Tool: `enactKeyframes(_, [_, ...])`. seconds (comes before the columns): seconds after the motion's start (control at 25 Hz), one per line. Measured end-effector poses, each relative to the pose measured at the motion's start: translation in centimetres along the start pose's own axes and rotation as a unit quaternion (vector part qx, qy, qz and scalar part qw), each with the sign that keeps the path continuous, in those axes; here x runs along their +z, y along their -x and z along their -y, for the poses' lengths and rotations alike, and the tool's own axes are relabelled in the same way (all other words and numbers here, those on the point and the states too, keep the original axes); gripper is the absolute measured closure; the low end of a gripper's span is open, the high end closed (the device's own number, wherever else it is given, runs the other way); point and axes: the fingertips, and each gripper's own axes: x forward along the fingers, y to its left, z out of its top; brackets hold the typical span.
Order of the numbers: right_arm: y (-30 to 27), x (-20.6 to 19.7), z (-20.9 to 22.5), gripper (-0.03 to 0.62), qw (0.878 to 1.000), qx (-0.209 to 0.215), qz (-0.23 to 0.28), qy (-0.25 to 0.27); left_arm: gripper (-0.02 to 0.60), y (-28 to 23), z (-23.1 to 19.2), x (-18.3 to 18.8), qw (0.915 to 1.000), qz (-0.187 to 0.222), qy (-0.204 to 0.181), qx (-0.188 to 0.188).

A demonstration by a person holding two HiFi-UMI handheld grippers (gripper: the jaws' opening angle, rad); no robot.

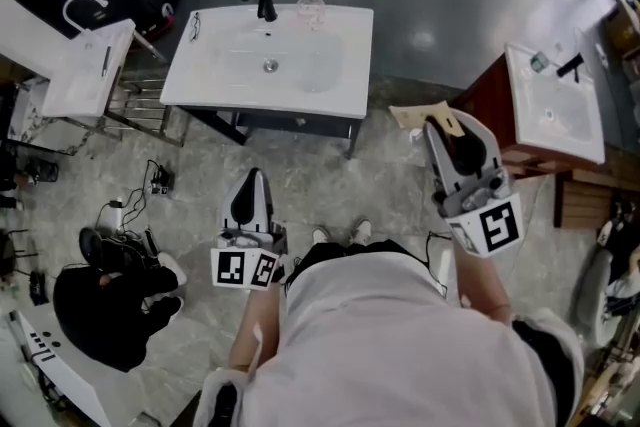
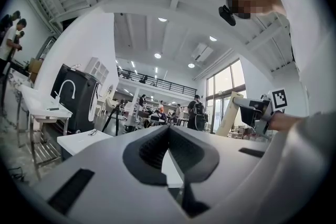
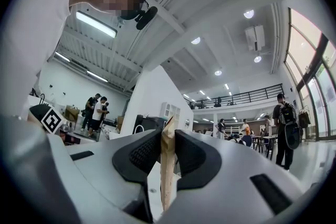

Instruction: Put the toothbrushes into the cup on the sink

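In the head view a white sink (image 1: 270,65) stands ahead on the floor, with a black tap (image 1: 265,5) and a clear glass cup (image 1: 310,12) at its back rim. A thin dark item (image 1: 195,25) lies on its left edge; I cannot tell what it is. My right gripper (image 1: 440,127) is held up right of the sink, shut on a flat tan cardboard packet (image 1: 415,115). In the right gripper view the packet (image 3: 168,165) stands on edge between the pressing pads (image 3: 144,152). My left gripper (image 1: 253,177) hangs lower, short of the sink, its jaws together and empty (image 2: 168,131).
A second sink (image 1: 555,105) on a red-brown cabinet stands at the right, a third white basin (image 1: 90,65) at the left. A black bag (image 1: 110,315) and cables (image 1: 150,185) lie on the floor at the left. People stand far off in both gripper views.
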Motion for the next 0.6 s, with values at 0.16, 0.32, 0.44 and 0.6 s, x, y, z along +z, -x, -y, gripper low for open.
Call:
enactKeyframes(0.16, [0.5,-0.2,0.7,0.497,1.000,0.015,0.009,-0.004,0.577,-0.2,1.3,-0.3,1.0000,0.006,-0.001,0.007])
enactKeyframes(0.32, [0.3,-0.4,1.6,0.497,1.000,0.023,0.013,-0.014,0.577,-0.9,2.6,-0.3,0.9999,0.005,-0.008,0.005])
enactKeyframes(0.44, [0.2,-0.6,1.5,0.497,0.999,0.033,0.012,-0.016,0.577,-0.7,2.6,-0.5,0.9999,0.005,-0.007,0.014])
enactKeyframes(0.6, [0.1,-0.4,1.6,0.497,0.999,0.038,0.014,-0.013,0.577,-0.6,2.5,-1.1,0.9998,0.003,-0.001,0.019])
